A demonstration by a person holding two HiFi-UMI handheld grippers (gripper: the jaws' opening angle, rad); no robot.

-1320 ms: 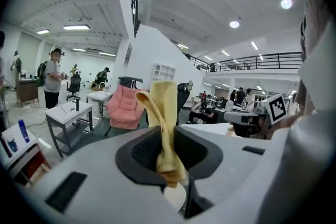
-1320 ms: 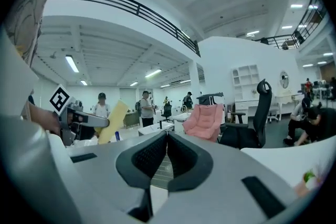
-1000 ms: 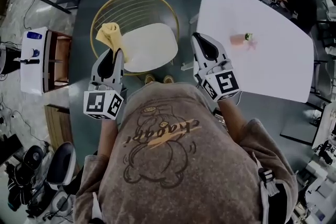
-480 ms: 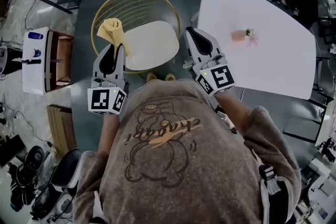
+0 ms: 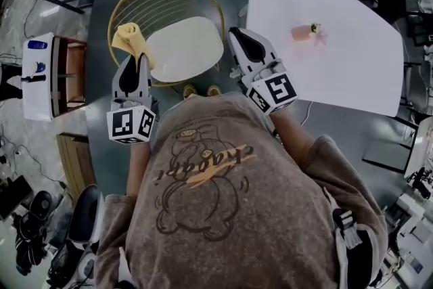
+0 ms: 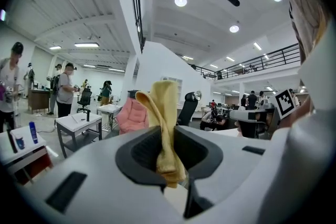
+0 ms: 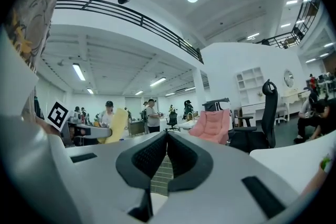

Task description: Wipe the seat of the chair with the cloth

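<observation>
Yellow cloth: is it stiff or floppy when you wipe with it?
Probably floppy: the cloth folds over and droops above the left gripper that pinches it. Likely light, since that small pinch holds it up. Pushed across the seat, it may bunch rather than slide flat.

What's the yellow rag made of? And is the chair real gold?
The yellow cloth looks like soft fabric, maybe cotton or microfibre: it folds and droops where the left gripper pinches it. The chair frame is likely thin metal wire with a gold-coloured finish, judging by its slim bars. The seat looks smooth, matte and cream; cushion or plastic, I can't tell.
</observation>
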